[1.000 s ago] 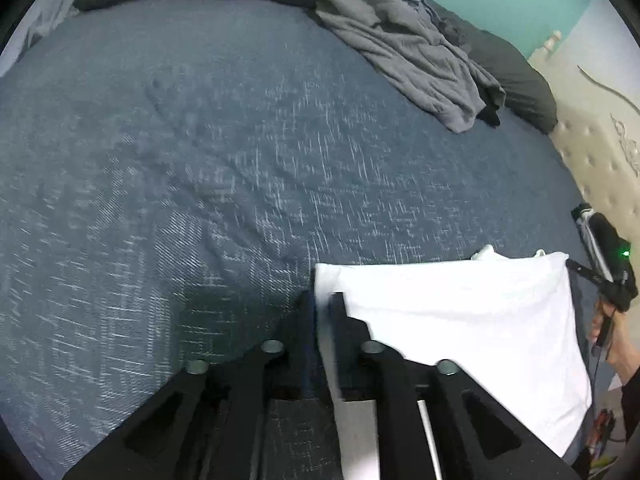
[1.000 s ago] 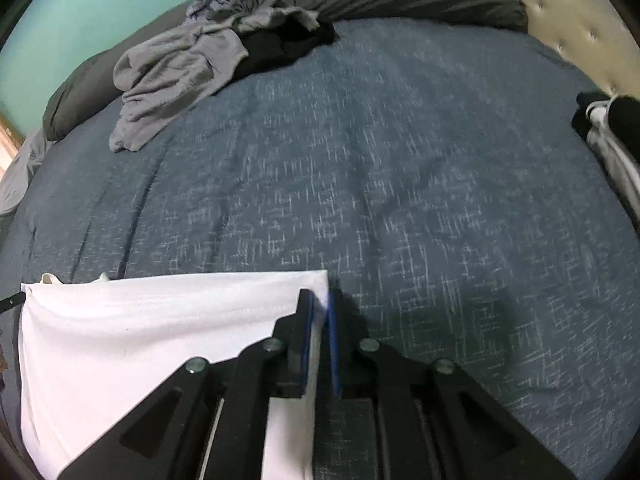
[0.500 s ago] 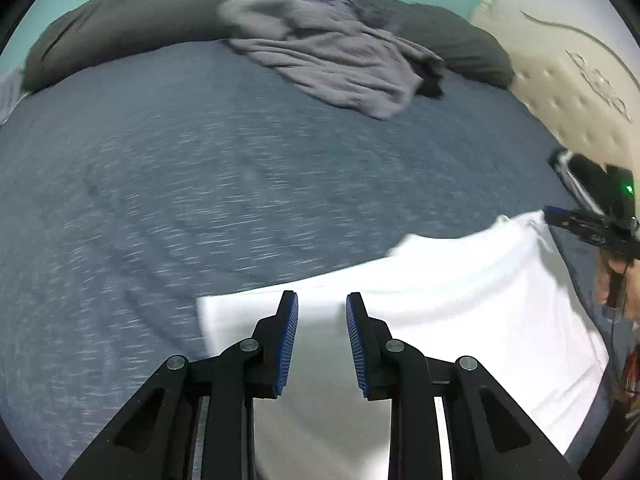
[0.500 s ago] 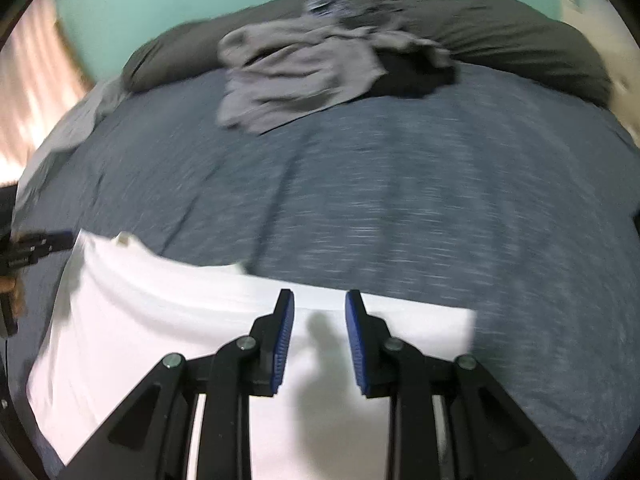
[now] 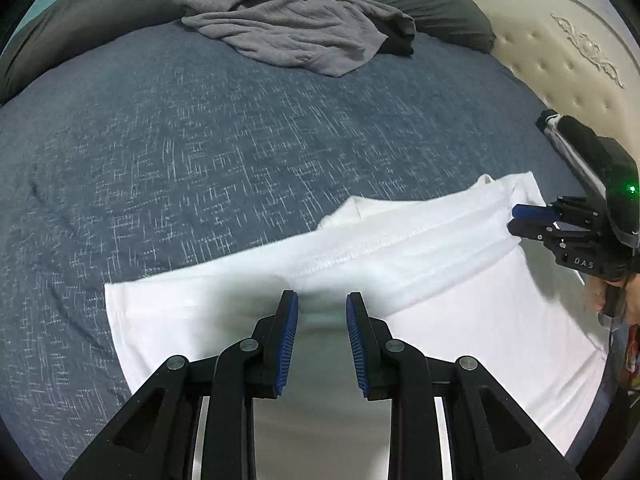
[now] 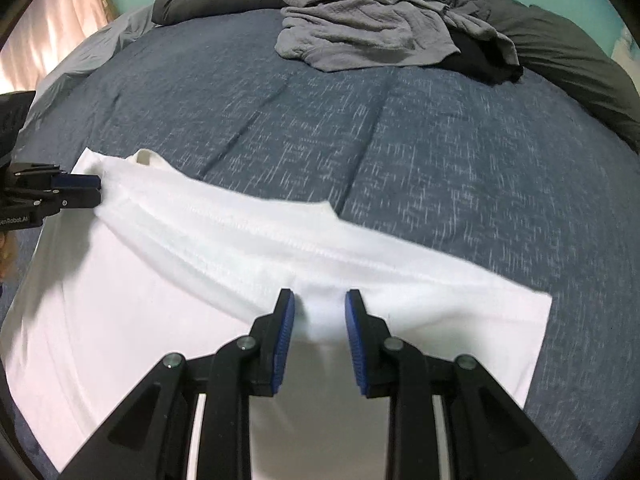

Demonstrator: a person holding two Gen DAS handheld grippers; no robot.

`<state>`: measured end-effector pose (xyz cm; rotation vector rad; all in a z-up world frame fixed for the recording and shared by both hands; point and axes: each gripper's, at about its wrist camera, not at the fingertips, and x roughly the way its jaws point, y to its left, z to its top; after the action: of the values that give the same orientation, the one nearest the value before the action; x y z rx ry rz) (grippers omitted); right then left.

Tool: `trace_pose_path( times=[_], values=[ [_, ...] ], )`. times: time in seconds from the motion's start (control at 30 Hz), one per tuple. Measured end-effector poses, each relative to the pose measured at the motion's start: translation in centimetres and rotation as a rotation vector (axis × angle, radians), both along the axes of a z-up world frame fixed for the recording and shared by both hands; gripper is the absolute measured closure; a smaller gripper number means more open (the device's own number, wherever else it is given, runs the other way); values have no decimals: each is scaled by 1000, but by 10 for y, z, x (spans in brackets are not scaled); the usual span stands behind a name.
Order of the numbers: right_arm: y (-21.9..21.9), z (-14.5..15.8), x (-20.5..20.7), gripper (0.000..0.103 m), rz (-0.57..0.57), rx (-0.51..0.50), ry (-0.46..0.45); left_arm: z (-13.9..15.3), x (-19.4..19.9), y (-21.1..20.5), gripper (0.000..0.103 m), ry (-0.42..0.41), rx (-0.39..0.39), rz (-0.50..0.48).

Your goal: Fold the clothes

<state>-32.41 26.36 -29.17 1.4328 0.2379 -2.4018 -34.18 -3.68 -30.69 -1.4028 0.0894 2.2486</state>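
both grippers were pinched on the near corners of the white cotton t-shirt (image 5: 460,300) a second ago; now they've let go and pulled back, and a folded-over band with a stitched hem lies across the far part of the shirt.

going left to right: left gripper (image 5: 320,320) hovers over the left half with its blue-padded jaws apart, nothing between them. right gripper (image 6: 318,316) is the same over the right half, jaws spread and empty.

the shirt sits flat on the dark blue speckled bedspread (image 5: 200,160), near edge of the bed, well apart from the crumpled grey garment pile (image 5: 288,28) by the pillows. its long axis runs side to side across the person, collar end pointing right.

my guess is the next bit is another fold along that axis. to do it well, grab both layers at matching spots, lift evenly, and keep the hem band straight so it doesn't bunch.
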Motion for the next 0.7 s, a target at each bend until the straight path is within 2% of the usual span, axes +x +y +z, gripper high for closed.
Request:
trace_pose_path(
  times=[0.13,0.2,0.27,0.5,0.67,0.7],
  values=[
    [-1,5,3,77,18,-16,14,-2,2,1,76,-10,-6,-4],
    [-4,8,-2,71,15,-25,12,-3,2,2,75,-14,-3,0],
    [-11,7,-7,61,35,-29,-5,-3,3,2,74,-16,-2,1],
    [-31,-7,-13,62,119,71,-11,-3,7,3,70,-17,7,-6],
    [-38,-11,-5,89,171,114,24,-2,6,2,70,-13,22,-2],
    [-39,-10,-4,91,174,116,30,-1,6,1,70,-10,23,-1]
  ],
)
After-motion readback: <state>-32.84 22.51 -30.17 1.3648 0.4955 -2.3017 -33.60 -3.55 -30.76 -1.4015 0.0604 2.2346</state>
